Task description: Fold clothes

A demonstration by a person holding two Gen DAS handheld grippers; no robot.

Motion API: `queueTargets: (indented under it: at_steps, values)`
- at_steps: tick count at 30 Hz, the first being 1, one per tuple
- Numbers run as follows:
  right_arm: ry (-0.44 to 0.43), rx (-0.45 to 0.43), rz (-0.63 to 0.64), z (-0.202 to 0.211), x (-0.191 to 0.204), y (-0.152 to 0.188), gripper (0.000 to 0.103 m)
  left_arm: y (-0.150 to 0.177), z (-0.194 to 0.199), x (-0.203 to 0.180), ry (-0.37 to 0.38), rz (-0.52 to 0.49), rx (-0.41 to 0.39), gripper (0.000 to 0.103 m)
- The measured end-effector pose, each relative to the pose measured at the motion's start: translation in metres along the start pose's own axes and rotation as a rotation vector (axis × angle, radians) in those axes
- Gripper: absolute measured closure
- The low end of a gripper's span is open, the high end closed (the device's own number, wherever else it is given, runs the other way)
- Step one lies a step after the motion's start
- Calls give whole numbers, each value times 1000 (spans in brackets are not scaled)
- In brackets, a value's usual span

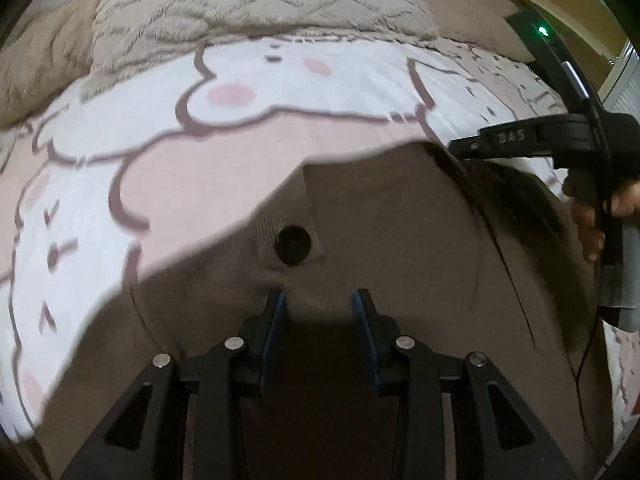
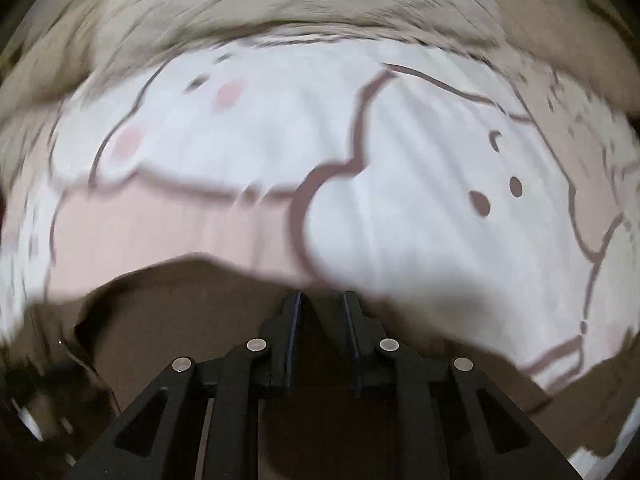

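We pinch the brown cardigan (image 1: 400, 220) in each hand-held gripper, left (image 1: 319, 300) and right (image 2: 320, 304), both narrowly parted with cloth between the pads. Holding two points along one edge lets us carry it over the bed (image 1: 280, 80) for a fold.

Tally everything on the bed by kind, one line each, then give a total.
Brown knit garment with a black round button: 1
Pink and white cartoon-print blanket: 1
Beige tufted zigzag pillow: 1
Black hand-held gripper: 2, the left and the right, both at the garment
Total: 5
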State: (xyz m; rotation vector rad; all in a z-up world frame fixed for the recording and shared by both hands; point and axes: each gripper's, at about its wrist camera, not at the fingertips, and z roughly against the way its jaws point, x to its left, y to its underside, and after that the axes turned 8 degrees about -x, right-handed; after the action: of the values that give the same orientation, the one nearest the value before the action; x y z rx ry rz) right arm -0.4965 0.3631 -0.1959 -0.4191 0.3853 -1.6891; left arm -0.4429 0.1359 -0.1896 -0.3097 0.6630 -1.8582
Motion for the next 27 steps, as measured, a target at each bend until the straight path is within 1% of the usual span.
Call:
queueTargets:
  at_steps: [1, 2, 4, 5, 7, 9, 11, 12, 15, 16, 17, 18, 19, 20, 23, 25, 27]
  values:
    - [1, 1, -44, -3, -9, -6, 82, -6, -3, 4, -19, 0, -8, 69]
    - [-18, 9, -94, -3, -20, -7, 82, -12, -7, 8, -35, 1, -16, 69]
    - [-123, 25, -221, 3, -44, -5, 82, -22, -15, 16, -37, 21, -20, 69]
    - [-173, 11, -266, 12, -55, -3, 82, -26, -18, 19, -34, 30, -19, 69]
    - [-226, -41, -282, 40, -74, 7, 82, -31, -21, 21, -29, 35, -20, 69]
    - [-242, -84, -281, 70, -96, 23, 82, -34, -8, 18, -44, 11, -54, 69]
    - [-245, -103, -313, 96, -126, 46, 82, -36, 4, 16, -56, -10, -86, 69]
    - [-243, -109, -341, 107, -144, 59, 82, -37, 11, 15, -50, -9, -101, 69]
    - [-221, -140, -494, 136, -212, 104, 80, -39, 34, 5, -11, -9, -149, 68]
    - [-219, -160, -545, 142, -231, 113, 59, -38, 42, -4, 10, -18, -165, 68]
    - [-202, -189, -607, 151, -254, 126, 18, -38, 45, -15, 31, -27, -175, 66]
    - [-175, -232, -672, 160, -276, 140, 6, -37, 49, -26, 51, -36, -185, 64]
    - [-157, -268, -714, 166, -288, 146, 4, -36, 51, -37, 73, -44, -193, 59]
    - [-164, -287, -745, 170, -298, 149, 4, -35, 54, -49, 96, -52, -201, 58]
    - [-246, -310, -858, 173, -326, 157, 4, -28, 54, -89, 177, -72, -206, 58]
    - [-297, -315, -929, 165, -338, 156, 4, -23, 52, -117, 232, -85, -204, 58]
    - [-333, -314, -985, 154, -346, 153, 4, -12, 46, -138, 266, -99, -192, 58]
